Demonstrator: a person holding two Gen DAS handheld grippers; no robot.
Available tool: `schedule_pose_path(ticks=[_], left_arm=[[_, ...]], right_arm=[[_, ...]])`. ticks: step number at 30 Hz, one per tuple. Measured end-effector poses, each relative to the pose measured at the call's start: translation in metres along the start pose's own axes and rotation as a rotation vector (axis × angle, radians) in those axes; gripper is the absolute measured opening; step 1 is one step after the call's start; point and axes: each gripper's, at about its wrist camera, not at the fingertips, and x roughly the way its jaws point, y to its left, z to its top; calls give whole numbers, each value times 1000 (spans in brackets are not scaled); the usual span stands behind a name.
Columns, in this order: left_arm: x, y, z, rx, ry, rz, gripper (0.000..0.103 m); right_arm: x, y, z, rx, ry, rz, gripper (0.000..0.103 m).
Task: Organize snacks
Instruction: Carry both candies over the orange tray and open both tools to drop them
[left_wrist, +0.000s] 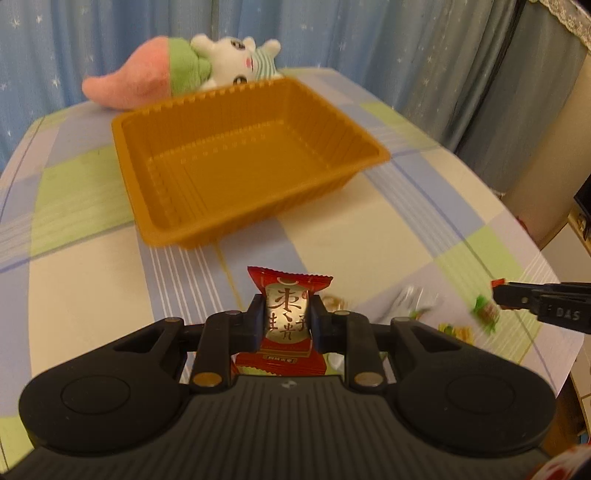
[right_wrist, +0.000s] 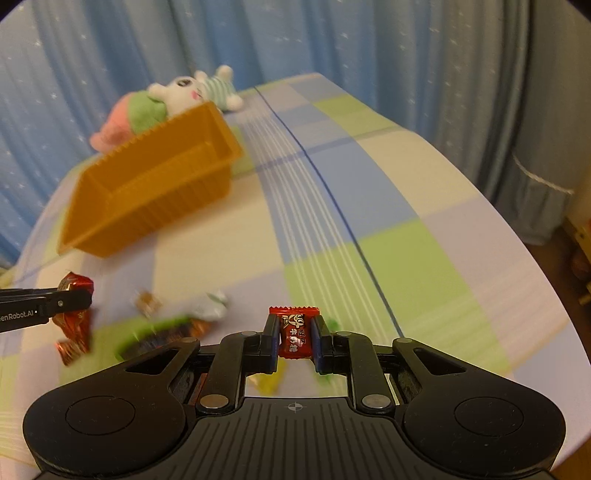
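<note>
The red-gold snack packet (left_wrist: 287, 317) sat clamped between the pads of the left hand-held gripper (left_wrist: 287, 320), held at its middle, w/ both crimped ends sticking out free. The small red candy (right_wrist: 294, 334) was pinched the same way in the right hand-held gripper (right_wrist: 294, 338), jaws together on it. Both were held above the counter (left_wrist: 369, 240), not yet over the orange tray (left_wrist: 236, 173), which stood ahead of the left hand-held gripper and ahead-left of the right one, empty as far as I could see.

Risks, as I judged them: the wrappers looked slick and puffy, so a packet could slide out or twist in the pads during the carry. The tray looked light and thin-walled; a bump on its near rim would probably push it away or tip it. The two hand-held grippers were close to each other, so they could collide if both went to the tray at once. Loose sweets (right_wrist: 177, 321) lay just left of and under the right hand-held gripper, easy to sweep off.

The counter had a checked cloth, blue/green/cream. A plush toy (left_wrist: 177, 70) lay behind the tray. Blue curtains (left_wrist: 369, 33) w/ small stars closed the room behind.
</note>
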Motion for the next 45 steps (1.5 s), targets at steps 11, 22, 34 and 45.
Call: schedule_pose_path(ticks=[11, 22, 34, 45], left_arm=[[8, 24, 71, -47, -90, 40, 22], [52, 44, 110, -112, -67, 75, 22], [92, 47, 119, -137, -8, 63, 22], [95, 51, 116, -128, -9, 67, 40]], right_arm=[[35, 52, 87, -96, -115, 183, 18], [102, 95, 144, -125, -139, 295, 18], [140, 89, 149, -82, -87, 279, 18], [140, 84, 151, -66, -89, 277, 18]])
